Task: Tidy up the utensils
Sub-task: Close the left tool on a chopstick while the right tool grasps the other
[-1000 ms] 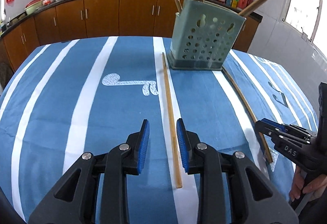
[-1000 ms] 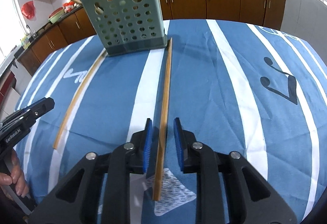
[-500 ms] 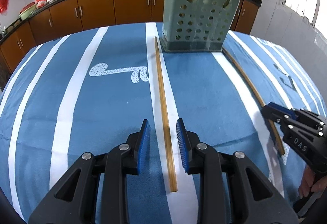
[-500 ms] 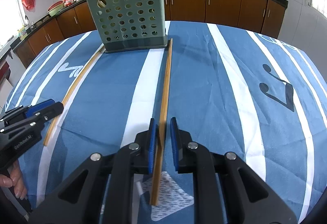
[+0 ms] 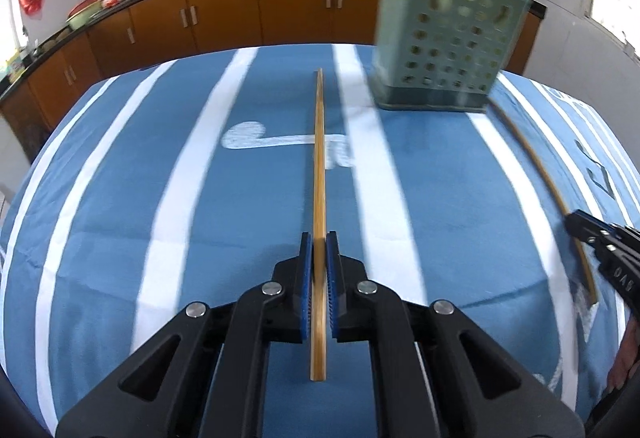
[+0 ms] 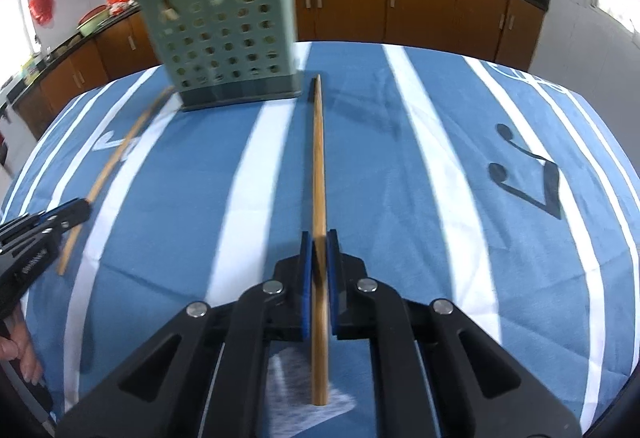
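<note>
- L gripper (image 5: 319, 238) clamped on a chopstick (image 5: 319, 166); jaws just closed on it. The stick's far tip sits just left of the green holder (image 5: 448, 50).
- R gripper (image 6: 319, 238) likewise pinched on its own chopstick (image 6: 319, 158), jaws just closed; tip just right of the holder (image 6: 224, 42).
- Both grips look near the butt end, so I lift slow: long lever, the stick could pivot in the pads.
- My plan: raise tips clear of the holder rim, then tilt vertical and drop in. Holder is already full of sticks, so I aim for a gap.
- One hand at a time near the holder to avoid a clash.
- Surface: blue cloth w/ white stripes (image 5: 120, 198) under the holder; soft, no slip issue.
- Room: kitchen, brown cabinets (image 6: 420, 10) behind the holder, woks on the counter.
</note>
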